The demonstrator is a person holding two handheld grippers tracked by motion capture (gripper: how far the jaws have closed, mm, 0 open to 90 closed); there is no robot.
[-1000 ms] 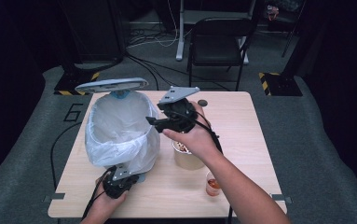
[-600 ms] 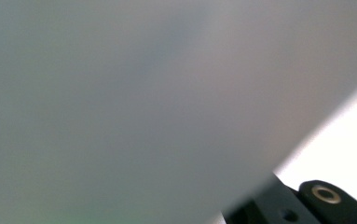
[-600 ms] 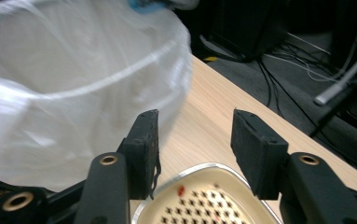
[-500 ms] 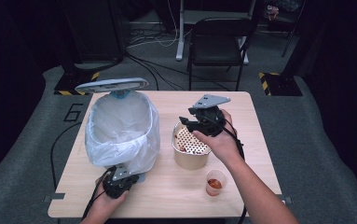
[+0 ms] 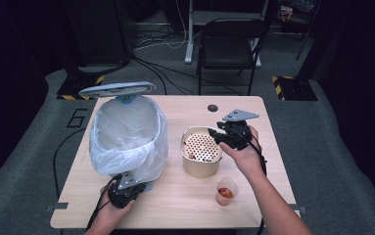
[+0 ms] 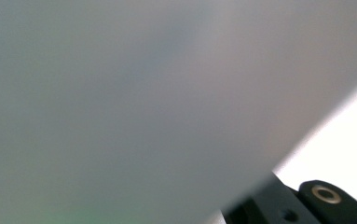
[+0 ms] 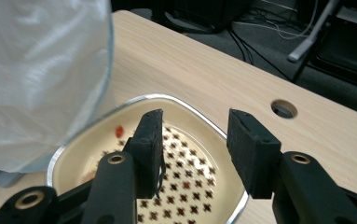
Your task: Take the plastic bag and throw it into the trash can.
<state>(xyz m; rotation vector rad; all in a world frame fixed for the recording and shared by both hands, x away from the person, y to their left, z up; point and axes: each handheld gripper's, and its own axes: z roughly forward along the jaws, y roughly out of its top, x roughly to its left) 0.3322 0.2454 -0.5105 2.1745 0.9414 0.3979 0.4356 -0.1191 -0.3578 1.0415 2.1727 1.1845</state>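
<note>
Right now right gripper (image 7: 195, 144) fingers spread wide over strainer pot (image 5: 202, 152): rigid, light, slick rim, grab rim wall. Left gripper (image 5: 125, 190) by bagged bin (image 5: 126, 132), fingers' state unclear.

Light wooden table (image 5: 185, 110) with bag-lined bin (image 5: 126, 134), perforated container (image 5: 202, 156), small cup (image 5: 225, 191).

Dark room, grey carpet (image 5: 38, 147), black folding chair (image 5: 229, 46) behind.
</note>
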